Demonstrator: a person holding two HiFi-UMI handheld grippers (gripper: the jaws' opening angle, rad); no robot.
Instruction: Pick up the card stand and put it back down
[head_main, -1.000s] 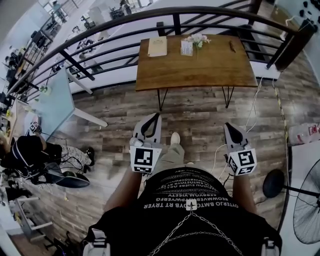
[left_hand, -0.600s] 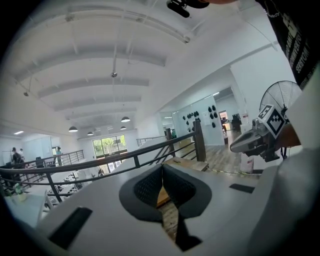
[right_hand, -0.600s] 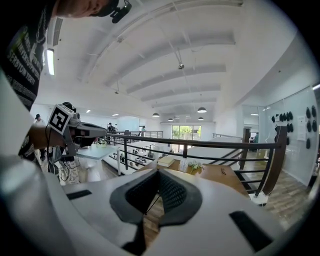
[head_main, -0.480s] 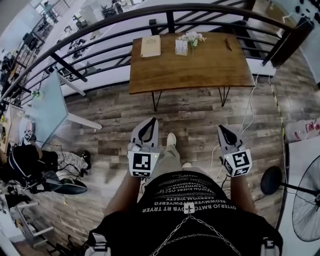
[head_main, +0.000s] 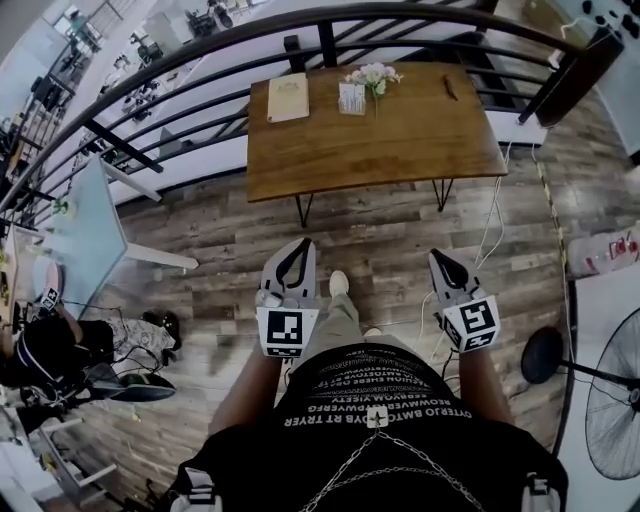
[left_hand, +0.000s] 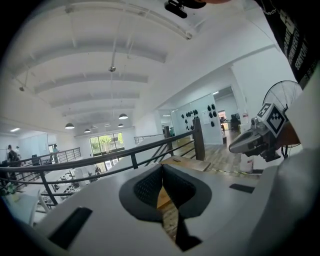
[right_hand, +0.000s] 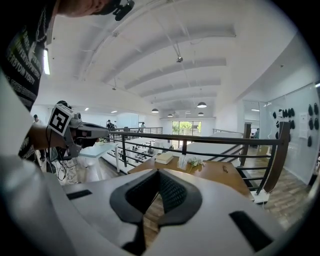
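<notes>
Fingers (right_hand: 172, 192) pressed together, empty, on left gripper (head_main: 305, 242) and right gripper (head_main: 434, 255) (card stand (head_main: 351, 97) print illegible).

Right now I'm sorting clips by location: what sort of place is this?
Likely an indoor mezzanine above an open workspace: a black railing edges the plank floor, a wooden table beside it, desks below.

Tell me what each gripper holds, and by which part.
Nothing. The left gripper and right gripper both have their jaws shut and empty; the card stand sits untouched on the table.
</notes>
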